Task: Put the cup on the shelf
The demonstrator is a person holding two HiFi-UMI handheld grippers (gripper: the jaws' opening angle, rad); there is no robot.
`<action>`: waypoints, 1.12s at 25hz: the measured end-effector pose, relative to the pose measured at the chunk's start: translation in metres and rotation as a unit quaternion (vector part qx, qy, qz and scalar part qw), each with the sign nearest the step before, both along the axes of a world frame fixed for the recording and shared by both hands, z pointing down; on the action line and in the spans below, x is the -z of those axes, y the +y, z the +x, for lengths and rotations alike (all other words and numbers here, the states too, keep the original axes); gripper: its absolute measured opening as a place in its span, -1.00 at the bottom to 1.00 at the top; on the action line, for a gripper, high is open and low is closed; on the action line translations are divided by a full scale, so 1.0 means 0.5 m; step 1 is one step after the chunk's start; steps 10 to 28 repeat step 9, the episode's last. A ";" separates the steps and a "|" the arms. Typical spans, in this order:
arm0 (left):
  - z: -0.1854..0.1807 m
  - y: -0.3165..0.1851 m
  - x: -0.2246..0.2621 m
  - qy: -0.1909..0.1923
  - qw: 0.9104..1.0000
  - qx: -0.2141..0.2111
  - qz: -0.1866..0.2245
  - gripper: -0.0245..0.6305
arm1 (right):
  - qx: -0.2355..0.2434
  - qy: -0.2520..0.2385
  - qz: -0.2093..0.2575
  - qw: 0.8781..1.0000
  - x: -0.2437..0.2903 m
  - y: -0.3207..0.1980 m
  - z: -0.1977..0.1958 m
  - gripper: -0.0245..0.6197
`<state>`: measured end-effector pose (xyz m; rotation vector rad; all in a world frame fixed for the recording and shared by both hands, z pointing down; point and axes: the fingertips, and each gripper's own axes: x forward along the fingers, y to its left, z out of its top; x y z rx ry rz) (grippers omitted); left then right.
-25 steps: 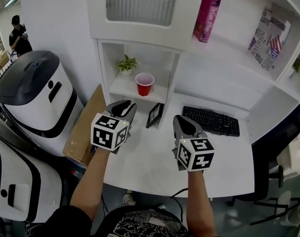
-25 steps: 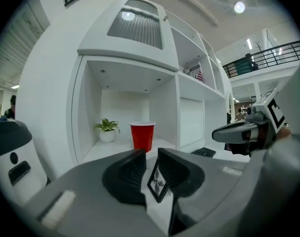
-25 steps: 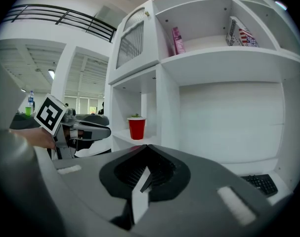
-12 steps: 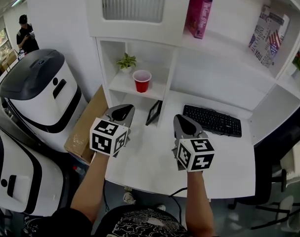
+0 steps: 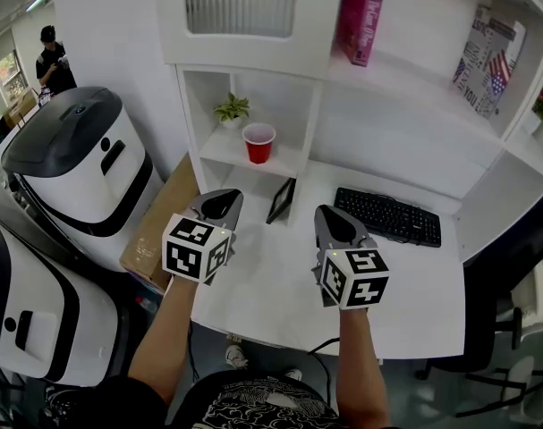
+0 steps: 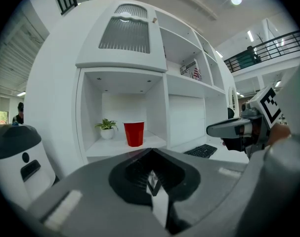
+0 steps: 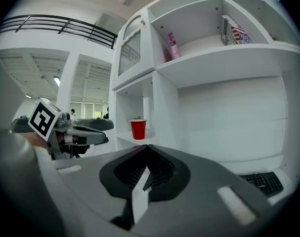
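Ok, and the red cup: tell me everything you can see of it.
The red cup is a plain disposable-looking cup, seemingly plastic, tapering from a wide rim to a narrower base. It stands upright, mouth up, on the white shelf, beside a small potted plant but apart from it. Only the shelf touches it; the left gripper and right gripper are shut, empty, and well short of it.

Red plastic cup (image 5: 259, 142) ahead of the dark grey fingers of the left gripper (image 5: 222, 196), green plant (image 5: 233, 110) in a white pot beside it, white shelf unit (image 5: 310, 130). Black keyboard (image 5: 387, 216) past the right gripper (image 5: 331, 214) fingers. Marker cubes (image 5: 197, 247): white with black squares. Magenta box (image 5: 360, 12) and a stars-and-stripes box (image 5: 486, 61) higher up.
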<state>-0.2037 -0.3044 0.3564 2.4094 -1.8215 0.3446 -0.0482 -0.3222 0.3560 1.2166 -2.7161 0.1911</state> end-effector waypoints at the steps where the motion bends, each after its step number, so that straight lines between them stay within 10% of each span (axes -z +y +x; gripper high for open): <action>1: 0.000 0.000 -0.001 0.000 1.000 0.000 -0.001 -0.92 | 0.000 0.000 0.000 1.000 -0.001 0.000 0.000 -0.85; 28: -0.002 -0.005 -0.008 0.002 1.000 0.003 -0.005 -0.92 | -0.001 -0.002 -0.002 1.000 -0.002 -0.008 0.003 -0.85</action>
